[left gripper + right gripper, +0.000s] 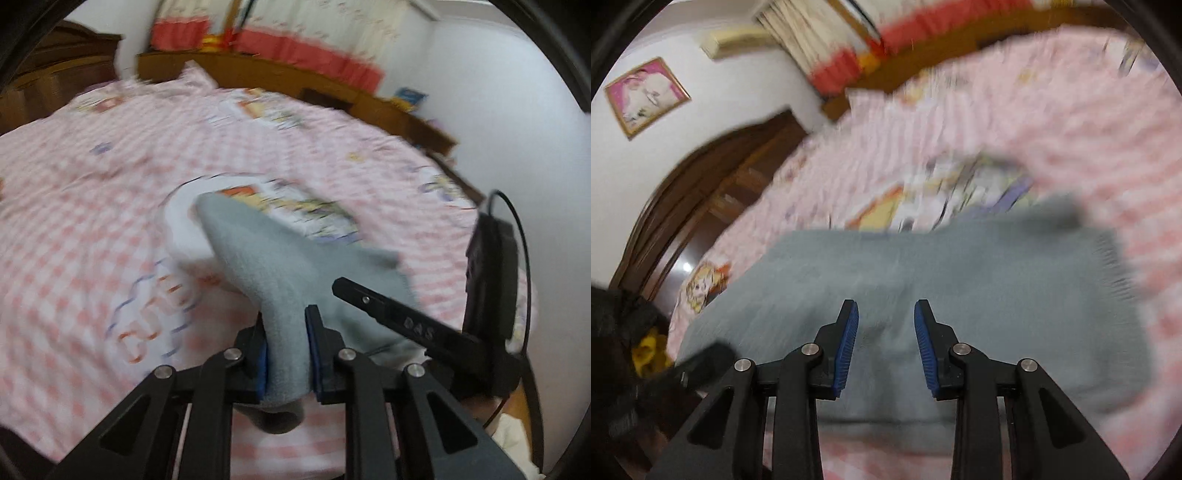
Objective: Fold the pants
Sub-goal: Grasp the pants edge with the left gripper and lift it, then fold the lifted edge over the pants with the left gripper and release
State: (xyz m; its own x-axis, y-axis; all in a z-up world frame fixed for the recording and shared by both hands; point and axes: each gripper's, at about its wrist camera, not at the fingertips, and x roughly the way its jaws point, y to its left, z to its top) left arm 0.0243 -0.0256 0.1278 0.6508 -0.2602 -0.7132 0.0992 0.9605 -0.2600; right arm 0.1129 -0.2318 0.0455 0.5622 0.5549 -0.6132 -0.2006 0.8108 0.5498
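**Risks: one-sided grip, lagging cloth**

Left side first. Your left tongs (286,354) are pinching a bunched ridge of the grey pants (266,266), blue pads pressed in from both sides, with a lump of cloth hanging below them. The rest of the garment trails away over the pink checked bedspread (92,221). The bite looks narrow: if it takes only the top layer, the lower layer may stay on the bed and the fold comes out skewed. A quick pull could also slip the fleece out of the pads.

Middle. The pants (960,280) lie spread across the bed (1089,129) in the right wrist view, one edge near a printed cartoon panel (942,199). Both views are smeared, so seams and the waistband cannot be made out.

Right side. Your right tongs (886,347) stand spread over the cloth with nothing gripped between the pads. With only one corner held, expect the cloth to drag and twist. The right tongs (406,317) also sit just beside the left ones; watch for a knock, or for snagging the cable (517,229).
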